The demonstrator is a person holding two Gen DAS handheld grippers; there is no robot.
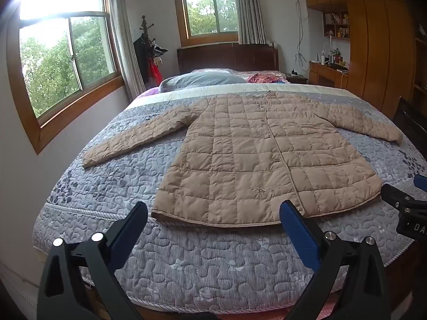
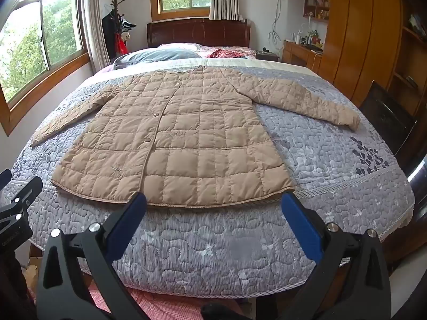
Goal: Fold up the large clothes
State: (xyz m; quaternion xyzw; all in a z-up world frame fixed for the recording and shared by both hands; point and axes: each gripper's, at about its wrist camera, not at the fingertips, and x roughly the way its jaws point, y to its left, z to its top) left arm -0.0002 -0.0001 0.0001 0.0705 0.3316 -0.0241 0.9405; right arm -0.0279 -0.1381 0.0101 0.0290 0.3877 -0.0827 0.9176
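A tan quilted coat [image 1: 253, 149] lies flat and face up on the bed, both sleeves spread out to the sides, hem toward me. It also shows in the right wrist view [image 2: 176, 136]. My left gripper [image 1: 213, 213] is open and empty, held above the bed's foot just short of the hem. My right gripper [image 2: 213, 202] is open and empty too, near the hem's right half. The right gripper also shows at the right edge of the left wrist view [image 1: 408, 208]; the left gripper shows at the left edge of the right wrist view [image 2: 16, 208].
The bed has a grey quilted cover [image 1: 202, 261] and a dark wooden headboard [image 1: 226, 58]. A grey pillow [image 1: 202, 80] and a red cloth [image 1: 263, 78] lie at the head. A coat stand [image 1: 149, 50], windows and wooden wardrobes [image 1: 373, 53] line the walls.
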